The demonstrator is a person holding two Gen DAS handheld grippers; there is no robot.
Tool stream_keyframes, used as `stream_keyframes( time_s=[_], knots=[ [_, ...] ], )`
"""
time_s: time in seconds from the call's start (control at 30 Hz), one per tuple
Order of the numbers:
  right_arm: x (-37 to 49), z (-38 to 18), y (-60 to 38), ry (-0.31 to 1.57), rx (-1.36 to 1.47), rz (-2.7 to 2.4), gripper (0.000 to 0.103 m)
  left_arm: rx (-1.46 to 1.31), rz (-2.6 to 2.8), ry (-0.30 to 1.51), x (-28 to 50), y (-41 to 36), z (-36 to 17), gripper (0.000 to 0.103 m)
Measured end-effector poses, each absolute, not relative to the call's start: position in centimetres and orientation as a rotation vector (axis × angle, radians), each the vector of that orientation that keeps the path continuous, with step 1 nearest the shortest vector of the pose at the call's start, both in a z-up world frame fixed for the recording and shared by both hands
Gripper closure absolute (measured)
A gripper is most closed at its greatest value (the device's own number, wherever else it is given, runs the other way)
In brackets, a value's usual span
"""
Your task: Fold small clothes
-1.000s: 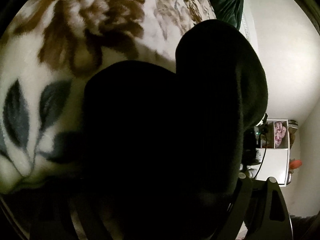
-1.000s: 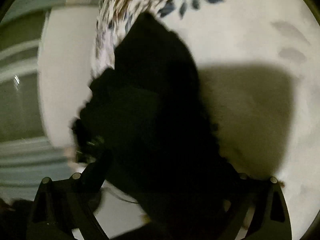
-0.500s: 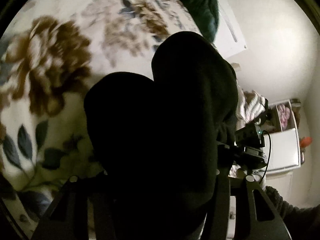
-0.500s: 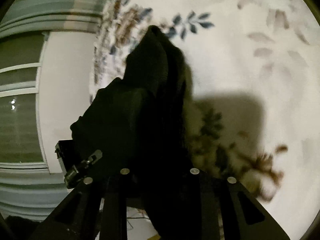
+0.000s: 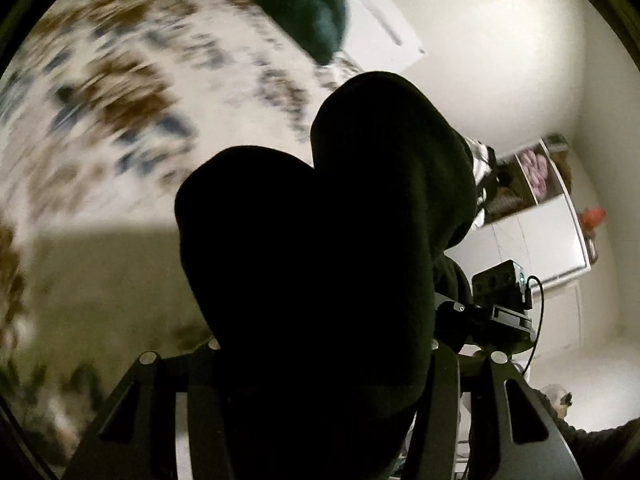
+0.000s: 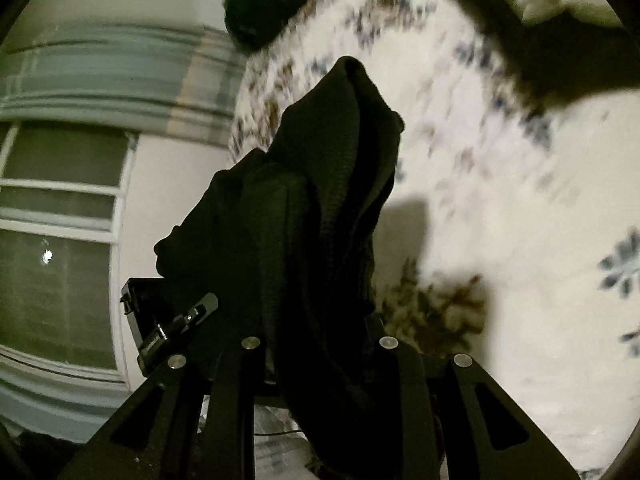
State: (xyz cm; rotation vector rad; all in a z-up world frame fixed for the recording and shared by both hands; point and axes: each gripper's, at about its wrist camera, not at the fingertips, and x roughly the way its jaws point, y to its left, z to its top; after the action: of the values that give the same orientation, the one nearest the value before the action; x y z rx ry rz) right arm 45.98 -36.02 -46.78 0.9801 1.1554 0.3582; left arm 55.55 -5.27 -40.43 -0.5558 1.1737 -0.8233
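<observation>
a: where is the black cloth (image 5: 320, 264)?
b: up off the flowery blanket (image 5: 120, 92). the left gripper (image 5: 320, 364) and right gripper (image 6: 320, 352) each pinch one end.
a: which way does it run?
b: across, from one gripper to the other.

You have a black garment (image 5: 320, 264) in front of you, plain and faintly ribbed. Your bed's blanket (image 6: 500, 208) is white with brown flowers and blue-grey leaves. The pillow (image 5: 304, 4) is dark green, the cabinet (image 5: 532, 236) white, the curtain (image 6: 100, 76) grey-blue.
</observation>
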Motion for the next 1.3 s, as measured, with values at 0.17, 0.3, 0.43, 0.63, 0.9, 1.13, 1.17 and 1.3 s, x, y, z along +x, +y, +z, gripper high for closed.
stream_keyframes(
  time_s=[0.17,0.3,0.43,0.63,0.9,1.13,1.17,1.3],
  knots=[
    [46.8,-40.6,-46.2,1.06,0.982,0.321,0.078,-0.514,-0.904,1.151,59.9,-15.6,-35.6,0.056],
    [48.8,-37.4,-55.5,0.998,0.991,0.284,0.078,-0.505,-0.948,1.153,63.6,-23.7,-33.8,0.056],
    [51.6,-36.5,-64.3,0.964,1.008,0.249,0.078,-0.515,-0.965,1.185,68.0,-32.1,-34.5,0.056],
    [56.7,-43.7,-74.9,1.017,1.076,0.175,0.078,-0.467,-0.89,1.37,72.9,-40.2,-42.6,0.055],
    [59.7,-54.4,-80.1,1.157,1.061,0.061,0.074,-0.429,-0.831,1.451,73.9,-40.3,-48.2,0.039],
    [60.1,-53.0,-79.6,1.208,0.82,-0.061,0.049,-0.325,-0.72,1.385,71.1,-40.5,-44.1,0.038],
    [60.0,-52.3,-79.2,1.21,0.77,-0.085,0.048,-0.28,-0.689,1.346,70.1,-40.6,-42.8,0.038],
    [58.1,-47.1,-76.6,1.175,0.547,-0.232,0.007,-0.062,-0.515,1.251,67.0,-41.5,-39.5,0.028]
  ],
)
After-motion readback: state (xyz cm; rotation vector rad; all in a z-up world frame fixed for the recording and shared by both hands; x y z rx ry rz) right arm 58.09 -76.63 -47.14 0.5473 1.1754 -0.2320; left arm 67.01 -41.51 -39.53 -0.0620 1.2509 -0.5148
